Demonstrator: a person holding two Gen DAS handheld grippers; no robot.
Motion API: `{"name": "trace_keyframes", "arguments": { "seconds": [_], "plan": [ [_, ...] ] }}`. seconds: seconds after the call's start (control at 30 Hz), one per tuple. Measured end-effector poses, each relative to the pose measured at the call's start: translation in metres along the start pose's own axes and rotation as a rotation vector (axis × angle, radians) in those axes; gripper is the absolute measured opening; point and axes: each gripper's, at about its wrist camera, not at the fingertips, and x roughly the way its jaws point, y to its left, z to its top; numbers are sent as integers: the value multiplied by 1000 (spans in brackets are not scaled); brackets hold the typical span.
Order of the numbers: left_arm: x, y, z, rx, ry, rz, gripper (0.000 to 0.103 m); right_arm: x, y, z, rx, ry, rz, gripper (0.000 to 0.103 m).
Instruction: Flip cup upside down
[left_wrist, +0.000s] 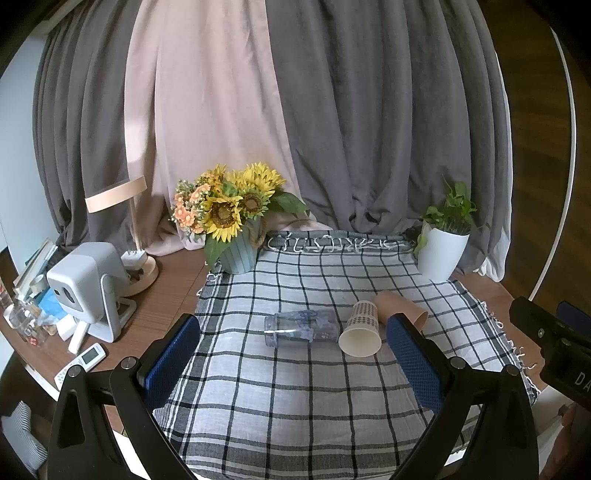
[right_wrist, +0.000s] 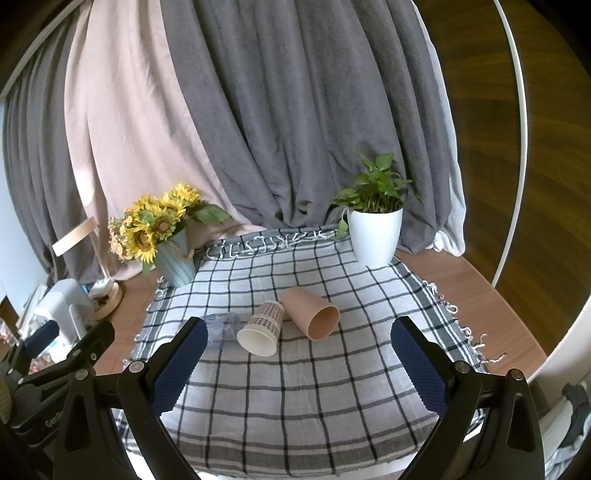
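Note:
Three cups lie on their sides on the checked cloth (left_wrist: 295, 398). A clear blue-printed plastic cup (left_wrist: 301, 326) lies at the left. A white paper cup with a houndstooth band (left_wrist: 360, 328) lies in the middle, mouth toward me. A pink cup (left_wrist: 402, 304) lies at the right, partly behind my left gripper's right finger. The same cups show in the right wrist view: clear (right_wrist: 223, 325), paper (right_wrist: 262, 326), pink (right_wrist: 312, 312). My left gripper (left_wrist: 291, 358) is open and empty, short of the cups. My right gripper (right_wrist: 299, 358) is open and empty, also short of them.
A sunflower pot (left_wrist: 236, 218) stands at the cloth's back left and a white plant pot (left_wrist: 441, 251) at the back right. A white device (left_wrist: 88, 288), remotes and clutter sit on the wooden table at left. Curtains hang behind.

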Motion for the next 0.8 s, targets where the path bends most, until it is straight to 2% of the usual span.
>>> {"name": "trace_keyframes", "arguments": {
  "seconds": [0.8],
  "plan": [
    [2, -1, 0, -1, 0, -6, 103, 2, 1, 0, 3, -1, -6, 100]
  ]
}}
